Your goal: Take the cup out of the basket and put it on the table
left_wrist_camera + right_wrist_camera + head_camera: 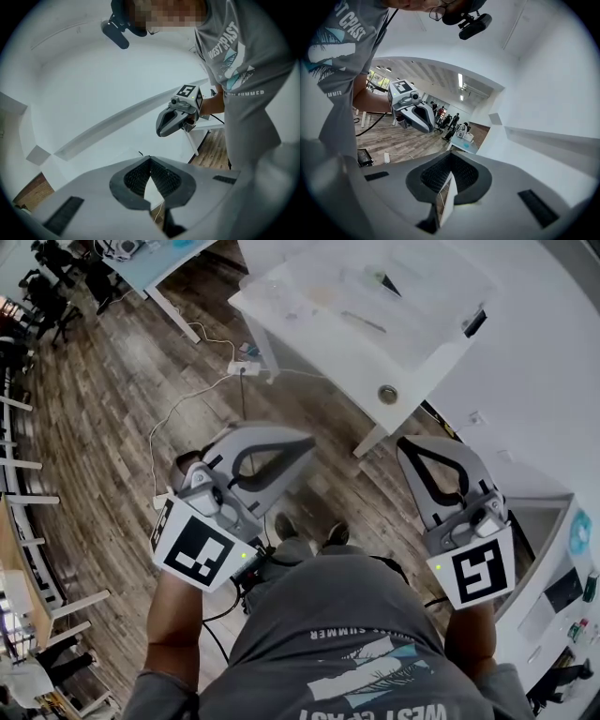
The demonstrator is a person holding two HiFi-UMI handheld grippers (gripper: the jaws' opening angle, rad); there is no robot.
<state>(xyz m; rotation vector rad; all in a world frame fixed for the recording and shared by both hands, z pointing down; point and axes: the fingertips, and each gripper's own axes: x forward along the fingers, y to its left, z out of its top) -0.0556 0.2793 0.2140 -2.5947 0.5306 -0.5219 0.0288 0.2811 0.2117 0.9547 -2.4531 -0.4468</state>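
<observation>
A person (pixel 347 634) stands over a wooden floor (pixel 122 399), near a white desk (pixel 356 343) — left tongs (pixel 307 442) and right tongs (pixel 406 442) both closed, gripping nothing. Where the cup is, I cannot tell.

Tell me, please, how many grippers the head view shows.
2. The left gripper is at the picture's left and the right gripper at its right, each held over the wooden floor with jaws together, holding nothing. None seems hidden.
</observation>
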